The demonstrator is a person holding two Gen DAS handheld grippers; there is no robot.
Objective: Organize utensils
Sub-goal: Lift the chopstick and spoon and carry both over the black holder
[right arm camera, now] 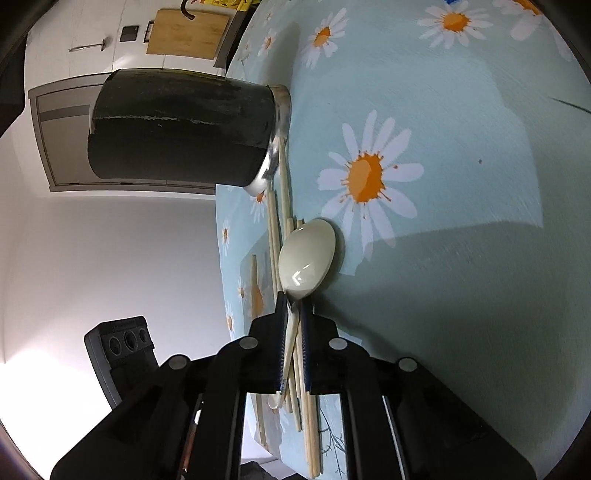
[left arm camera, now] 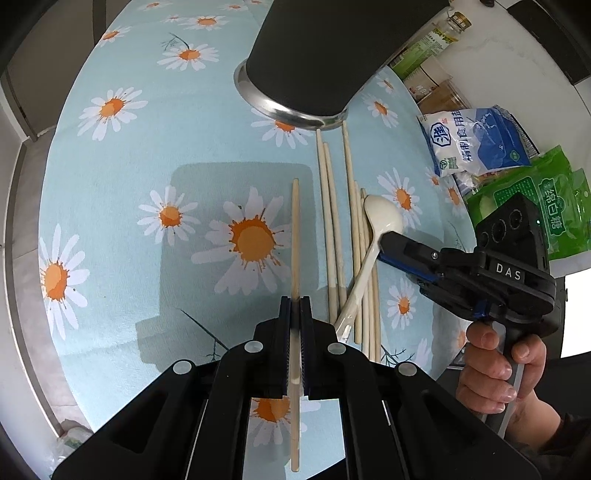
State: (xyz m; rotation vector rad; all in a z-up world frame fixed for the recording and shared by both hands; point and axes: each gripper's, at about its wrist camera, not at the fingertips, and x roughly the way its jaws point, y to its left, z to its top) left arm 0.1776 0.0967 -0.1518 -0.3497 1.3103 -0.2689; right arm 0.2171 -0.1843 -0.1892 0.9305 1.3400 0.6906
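Observation:
My left gripper (left arm camera: 295, 306) is shut on a single wooden chopstick (left arm camera: 295, 236) and holds it above the daisy tablecloth. Several more chopsticks (left arm camera: 332, 221) lie on the cloth to its right, pointing at a dark utensil holder (left arm camera: 317, 55) with a steel base. A white ceramic spoon (left arm camera: 380, 218) lies across them. My right gripper (right arm camera: 293, 306) is closed around the spoon's handle, with the bowl (right arm camera: 306, 258) just past the fingertips. The right gripper also shows in the left wrist view (left arm camera: 391, 243). The holder appears in the right wrist view (right arm camera: 177, 125) beyond the chopsticks (right arm camera: 280, 206).
Bags of salt (left arm camera: 476, 140) and sugar (left arm camera: 543, 206) and a bottle (left arm camera: 436, 40) crowd the table's right side. The tablecloth (left arm camera: 147, 147) spreads to the left. A wooden cutting board (right arm camera: 188, 33) hangs on the far wall.

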